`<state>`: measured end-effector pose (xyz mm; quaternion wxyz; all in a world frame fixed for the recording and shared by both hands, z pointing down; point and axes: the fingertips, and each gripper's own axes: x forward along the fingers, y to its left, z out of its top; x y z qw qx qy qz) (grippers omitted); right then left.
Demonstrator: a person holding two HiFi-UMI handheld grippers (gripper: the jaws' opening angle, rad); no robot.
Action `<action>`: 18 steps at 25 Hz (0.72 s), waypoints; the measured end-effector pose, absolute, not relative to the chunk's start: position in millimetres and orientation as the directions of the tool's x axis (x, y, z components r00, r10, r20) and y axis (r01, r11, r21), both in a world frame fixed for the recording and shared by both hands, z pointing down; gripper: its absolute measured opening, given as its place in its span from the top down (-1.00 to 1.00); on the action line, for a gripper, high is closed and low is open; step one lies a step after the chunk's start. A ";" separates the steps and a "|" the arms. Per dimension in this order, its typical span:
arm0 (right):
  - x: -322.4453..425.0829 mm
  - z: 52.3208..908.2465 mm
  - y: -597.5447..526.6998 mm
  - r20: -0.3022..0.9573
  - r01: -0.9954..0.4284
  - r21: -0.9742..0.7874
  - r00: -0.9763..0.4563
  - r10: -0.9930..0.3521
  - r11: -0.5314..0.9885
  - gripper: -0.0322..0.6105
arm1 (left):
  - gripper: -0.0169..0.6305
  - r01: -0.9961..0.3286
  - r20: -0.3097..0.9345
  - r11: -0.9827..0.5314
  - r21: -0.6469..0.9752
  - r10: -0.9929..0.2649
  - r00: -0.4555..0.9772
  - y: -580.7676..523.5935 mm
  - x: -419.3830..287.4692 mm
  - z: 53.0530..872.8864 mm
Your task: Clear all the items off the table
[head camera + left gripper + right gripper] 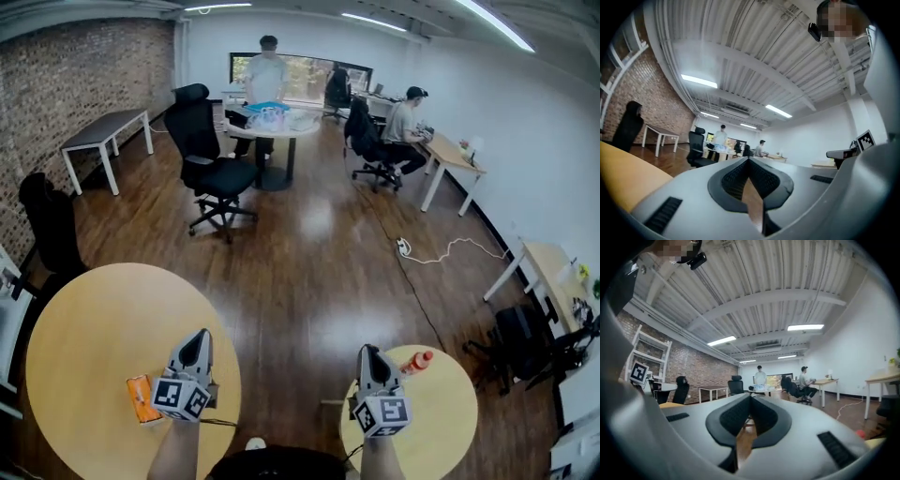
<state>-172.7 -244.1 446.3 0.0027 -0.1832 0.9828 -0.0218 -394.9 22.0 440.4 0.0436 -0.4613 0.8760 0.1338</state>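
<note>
Packet point(139, 398), orange, lies flat on the left table point(94, 319) near its front edge, just left of the left gripper point(197, 339). Bottle point(417, 361), orange-red, lies on its side on the right table point(450, 408), just right of the right gripper point(367, 352). Both grippers are held out over the tables' inner edges, pointing across the wood floor point(309, 272). Left jaws are pressed together with nothing between them. Right jaws are together too, and empty. Beyond, a black chair point(211, 155) stands mid-room. One person point(266, 70) stands at a far table point(277, 127), and another point(408, 117) sits at a desk point(455, 155) by the right wall.
</note>
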 end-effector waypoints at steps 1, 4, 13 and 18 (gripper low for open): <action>-189.3 451.4 -229.5 0.005 -0.310 -0.040 -0.951 -0.311 0.950 0.89 | 0.94 -0.790 -0.205 0.581 0.194 -0.764 -0.612 47.9 -398.5 443.4; -253.0 461.2 -177.4 0.012 -0.086 -0.032 -0.996 -0.085 0.996 0.89 | 0.94 -0.627 -0.217 0.752 0.203 -0.590 -0.778 143.5 -400.1 447.0; -334.9 461.1 -43.3 0.003 0.331 -0.040 -0.944 0.331 0.943 0.89 | 0.94 -0.217 -0.204 0.960 0.176 -0.180 -0.962 326.5 -323.7 443.8; -341.4 470.9 4.3 0.022 0.452 -0.069 -0.890 0.455 0.889 0.89 | 0.94 -0.090 -0.147 0.980 0.175 -0.064 -0.987 362.4 -291.4 459.7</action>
